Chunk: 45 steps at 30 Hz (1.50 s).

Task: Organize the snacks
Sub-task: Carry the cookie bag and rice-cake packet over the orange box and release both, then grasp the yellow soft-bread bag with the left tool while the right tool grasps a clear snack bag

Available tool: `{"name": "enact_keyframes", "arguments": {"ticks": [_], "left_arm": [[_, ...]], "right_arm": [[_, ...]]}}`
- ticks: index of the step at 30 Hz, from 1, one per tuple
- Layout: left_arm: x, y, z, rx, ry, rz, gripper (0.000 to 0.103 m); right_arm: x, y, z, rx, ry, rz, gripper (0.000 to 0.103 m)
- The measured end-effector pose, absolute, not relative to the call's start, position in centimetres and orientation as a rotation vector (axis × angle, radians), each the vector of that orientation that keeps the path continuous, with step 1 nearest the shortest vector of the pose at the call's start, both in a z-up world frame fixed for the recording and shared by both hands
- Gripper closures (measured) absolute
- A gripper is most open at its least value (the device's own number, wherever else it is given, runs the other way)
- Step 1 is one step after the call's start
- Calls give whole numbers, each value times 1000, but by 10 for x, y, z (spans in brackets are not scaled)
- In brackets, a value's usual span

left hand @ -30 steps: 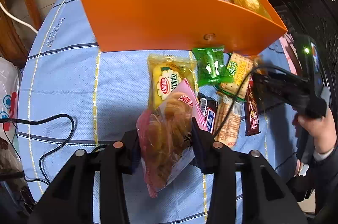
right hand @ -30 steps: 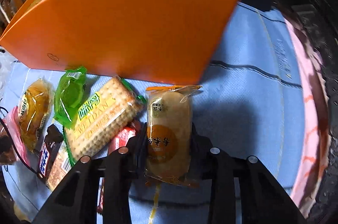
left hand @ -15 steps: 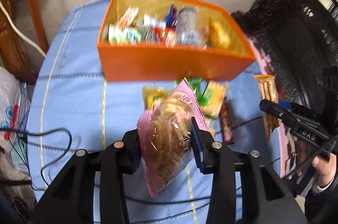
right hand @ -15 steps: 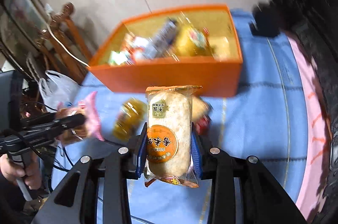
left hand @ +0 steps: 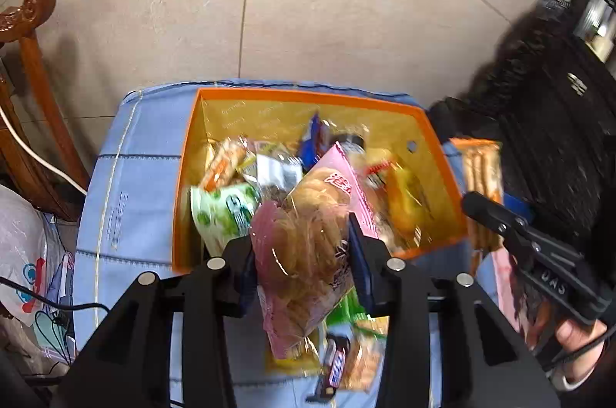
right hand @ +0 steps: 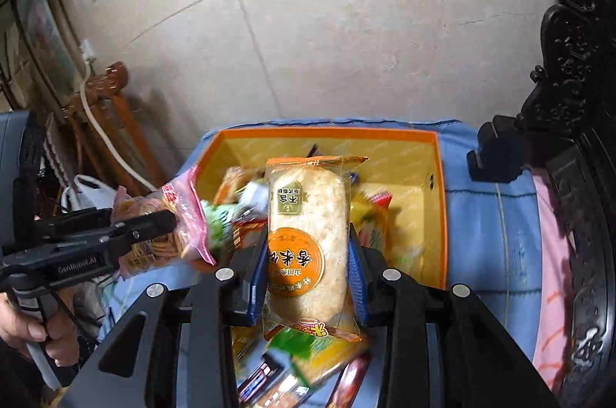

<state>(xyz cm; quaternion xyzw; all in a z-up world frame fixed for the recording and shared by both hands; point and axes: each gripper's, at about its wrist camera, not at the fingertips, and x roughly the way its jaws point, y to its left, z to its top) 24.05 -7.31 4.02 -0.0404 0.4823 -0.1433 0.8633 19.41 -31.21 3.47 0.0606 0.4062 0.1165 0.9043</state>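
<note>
My left gripper [left hand: 304, 254] is shut on a pink bag of crisp snacks [left hand: 308, 242] and holds it in the air above the near edge of the orange box [left hand: 308, 96]. My right gripper [right hand: 306, 265] is shut on a rice cracker pack with an orange label [right hand: 308, 234], also held above the box [right hand: 327, 134]. The box holds several wrapped snacks. The left gripper with its pink bag shows in the right wrist view [right hand: 154, 223], at the left. The right gripper shows in the left wrist view [left hand: 519, 238], at the right.
The box stands on a table with a blue cloth [left hand: 131, 177]. Loose snacks lie on the cloth below the grippers, among them a chocolate bar [left hand: 335, 365]. A wooden chair [left hand: 34, 92] and a plastic bag [left hand: 23, 250] are at the left, dark carved furniture [right hand: 569, 99] at the right.
Both grippers have risen from the table with their packs and moved forward over the orange box, so I now look down into it.
</note>
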Motion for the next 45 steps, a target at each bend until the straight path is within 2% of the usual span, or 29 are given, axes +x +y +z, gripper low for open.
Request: {"name": "enact_keyframes", "arguments": {"ticks": [3,4,5,6,7,8,10,18,24,36,39,42,45], "left_arm": [[267,-76,32,-96,1027,-268,63],[275,-76,28,-95,1025,-255,61],[279,-76,26,-90,1025,-242,54],[283,-75,24,-79,1033,-212,26],[284,-73,22,-61,1030,-153,7],[281,-70,23,-60,1005,-135,7],[272,-63,21,-70,989,-150,6],[220,-37,-4,-65,1062,-150,6],[175,-40,-46,-30,1175,-158,6],[164,-78,-126,30,1343,-107,8],[165,-85,-143,64,1405,-120,47],[159,-85,-138,104,1373,-131,59],[151,-68,-135,70,1388,-132,62]], "right_arm": [[216,-318,26,134,853,211,67],[224,-321,22,140,857,196,66],[229,-322,19,141,860,179,62],[231,-325,15,143,867,164,43],[231,-329,12,153,871,134,24],[227,-333,11,168,855,107,14],[215,-339,9,182,820,79,4],[141,-345,-21,153,904,55,4],[85,-348,-56,194,1020,40,4],[36,-352,-94,337,1156,35,4],[33,-353,-95,348,1162,27,4],[33,-346,-97,356,1170,24,4],[42,-324,-106,333,1215,60,4]]}}
